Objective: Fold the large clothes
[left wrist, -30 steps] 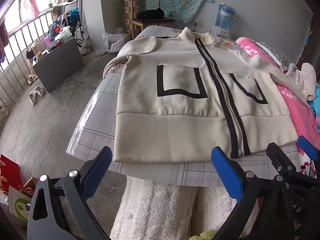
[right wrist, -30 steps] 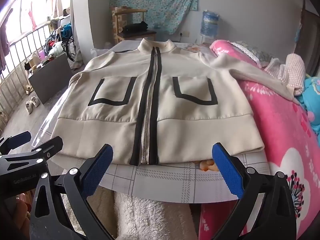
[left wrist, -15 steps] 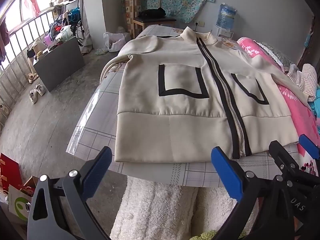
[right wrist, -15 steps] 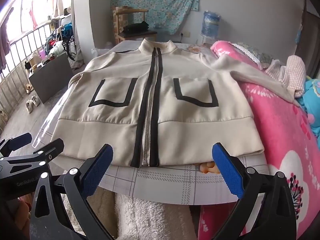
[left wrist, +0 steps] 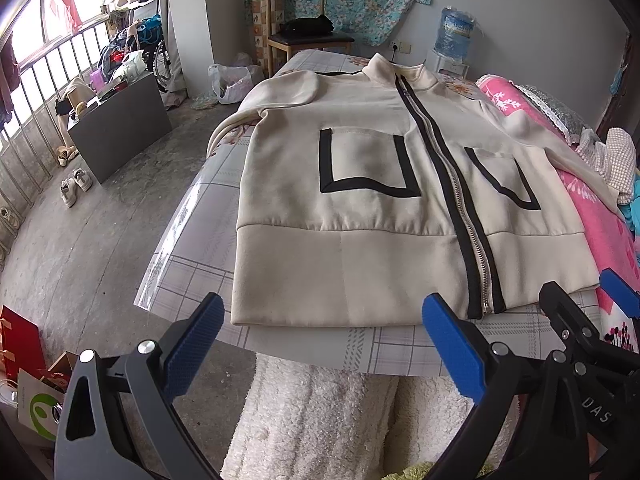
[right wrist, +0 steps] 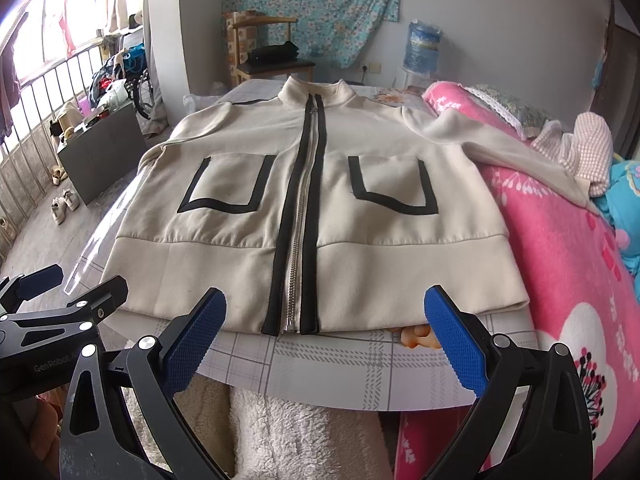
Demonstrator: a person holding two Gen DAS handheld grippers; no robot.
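Observation:
A cream zip-up jacket with black pocket outlines and a black zipper band lies flat, front up, collar away from me, on a plaid-covered surface. Its right sleeve stretches over the pink blanket. Its left sleeve drops off the far left edge. My left gripper is open and empty, just short of the hem's left half. My right gripper is open and empty, just short of the hem at the zipper. Each gripper shows at the edge of the other's view.
A pink flowered blanket and checked cloth lie to the right. A white fluffy cover hangs below the near edge. On the left are concrete floor, a grey box, shoes and a railing. A chair and water jug stand behind.
Both grippers have drifted slightly, so the jacket sits a little lower and closer in both views. The jaws have stayed open and the jacket has not moved.

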